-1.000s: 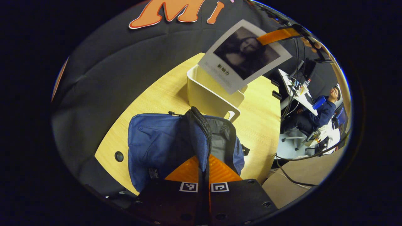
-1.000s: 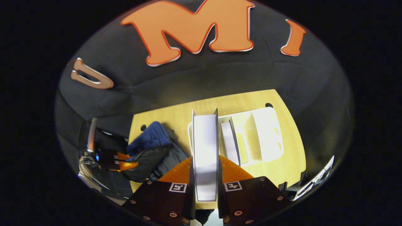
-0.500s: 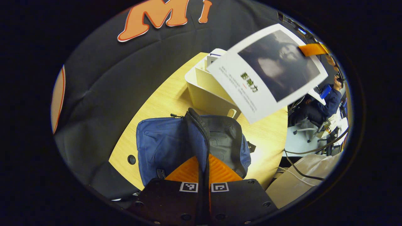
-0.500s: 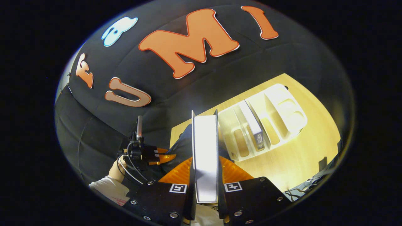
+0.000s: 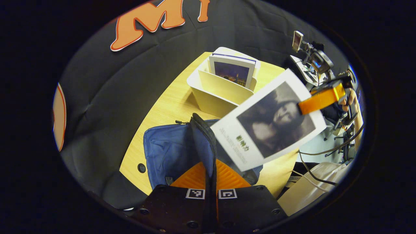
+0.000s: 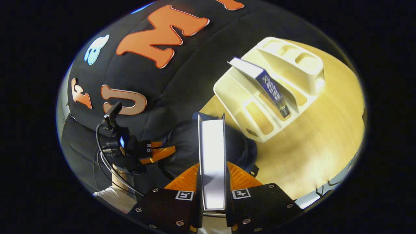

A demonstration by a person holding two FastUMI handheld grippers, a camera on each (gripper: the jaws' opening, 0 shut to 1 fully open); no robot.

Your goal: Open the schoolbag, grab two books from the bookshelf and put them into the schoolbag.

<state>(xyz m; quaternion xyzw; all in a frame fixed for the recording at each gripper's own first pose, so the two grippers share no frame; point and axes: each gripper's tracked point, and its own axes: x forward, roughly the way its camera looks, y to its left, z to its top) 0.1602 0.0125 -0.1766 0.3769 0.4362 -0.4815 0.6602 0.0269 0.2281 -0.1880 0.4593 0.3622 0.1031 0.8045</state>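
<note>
The blue schoolbag (image 5: 169, 149) lies on the wooden table (image 5: 169, 107), its mouth open. My left gripper (image 5: 210, 167) is shut on the bag's raised zipper edge (image 5: 203, 130) and holds it up. A book with a dark portrait cover (image 5: 269, 123) hangs tilted over the bag's mouth, with my right gripper (image 5: 320, 99) shut on it. In the right gripper view, the book's white page edge (image 6: 212, 152) stands between the fingers of my right gripper (image 6: 212, 165), above the dark bag (image 6: 185, 146). The left gripper (image 6: 161, 153) is at the bag's left.
The cream bookshelf (image 5: 217, 92) stands behind the bag with one more book (image 5: 232, 70) upright in it. In the right gripper view that blue book (image 6: 266, 83) leans in the shelf (image 6: 292, 65). Cables (image 5: 318, 149) hang past the table's right edge.
My right gripper has carried the portrait book down from above the shelf to just over the bag's mouth. The left gripper still holds the zipper edge up.
</note>
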